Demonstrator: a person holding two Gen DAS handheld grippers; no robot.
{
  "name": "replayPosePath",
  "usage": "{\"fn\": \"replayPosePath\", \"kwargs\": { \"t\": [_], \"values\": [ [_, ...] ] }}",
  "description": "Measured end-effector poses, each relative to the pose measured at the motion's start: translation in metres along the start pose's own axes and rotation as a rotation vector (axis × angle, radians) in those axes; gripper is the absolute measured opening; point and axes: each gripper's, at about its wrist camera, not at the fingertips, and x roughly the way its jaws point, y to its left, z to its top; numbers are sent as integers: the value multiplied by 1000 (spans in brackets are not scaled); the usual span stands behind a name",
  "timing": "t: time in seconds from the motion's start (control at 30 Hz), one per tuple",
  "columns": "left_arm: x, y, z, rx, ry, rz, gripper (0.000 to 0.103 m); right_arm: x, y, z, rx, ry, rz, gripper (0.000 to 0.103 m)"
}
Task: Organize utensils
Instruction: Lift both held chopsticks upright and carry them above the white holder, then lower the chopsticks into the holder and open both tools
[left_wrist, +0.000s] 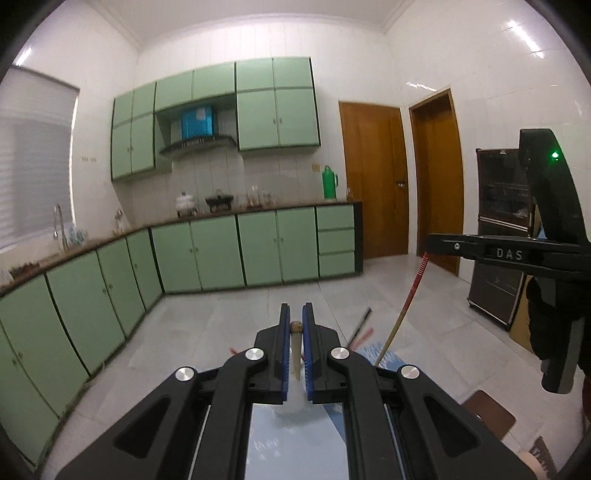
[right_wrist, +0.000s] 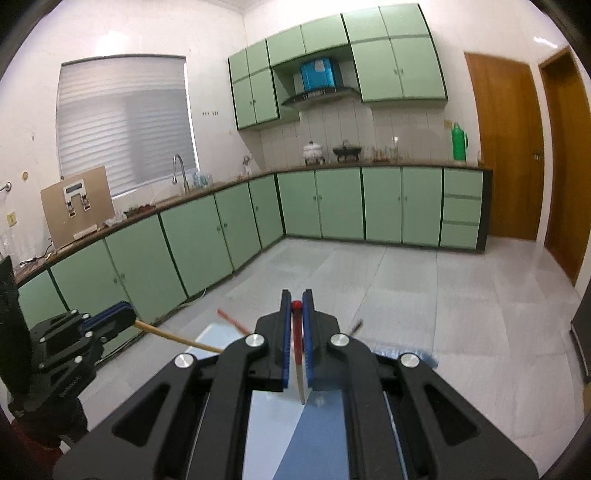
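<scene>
Between the blue pads of the left gripper (left_wrist: 296, 325), in the left wrist view, sits a plain wooden chopstick (left_wrist: 296, 354): round end up at the pad tips, shaft running down twd the camera. Jaws nearly together, clamped on it. Below the tips a light blue mat (left_wrist: 295, 443) shows, w/ a white blurred shape on it that can't be made out. At right edge the right gripper (left_wrist: 428, 245) comes in sideways, lettering "DAS" on its body, green light on the part above. From its tip a red-topped chopstick (left_wrist: 402, 306) hangs down at a slant, red at top, tan lower, ending nr the mat. A dark stick (left_wrist: 360, 326) lies blurred beyond. Bkgd: green cabinets (left_wrist: 221, 251), two brown doors (left_wrist: 373, 181), tiled floor (left_wrist: 229, 325).

Right wrist view: right gripper (right_wrist: 296, 306) has jaws nearly together on the red-topped chopstick (right_wrist: 297, 347), red knob betw the pad tips, shaft going tan and pointing down at the mat (right_wrist: 314, 435). At left the left gripper (right_wrist: 127, 314) reaches in, the wooden chopstick (right_wrist: 177, 338) sticking out of its blue pads and slanting down-right to the mat edge. Another red stick (right_wrist: 232, 319) and a dark one (right_wrist: 356, 326) lie past the mat's far edge, both blurred. Green cabinets (right_wrist: 332, 203) and sink tap (right_wrist: 181, 171) behind.
</scene>
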Motion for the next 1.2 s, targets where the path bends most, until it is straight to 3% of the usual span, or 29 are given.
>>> {"fn": "replayPosePath", "kwargs": {
  "t": [0.27,0.5,0.8,1.2],
  "values": [
    [30,16,30,-13,-50,21,6,26,-4,41,-11,-68,-18,5],
    [77,27,40,-50,-39,-17,6,77,-15,50,-7,-51,-40,5],
    [130,29,20,-66,36,-45,6,134,-27,30,23,12,-47,5],
    [176,35,-22,-90,164,-52,7,172,-24,3,33,86,-45,5]
  ]
}}
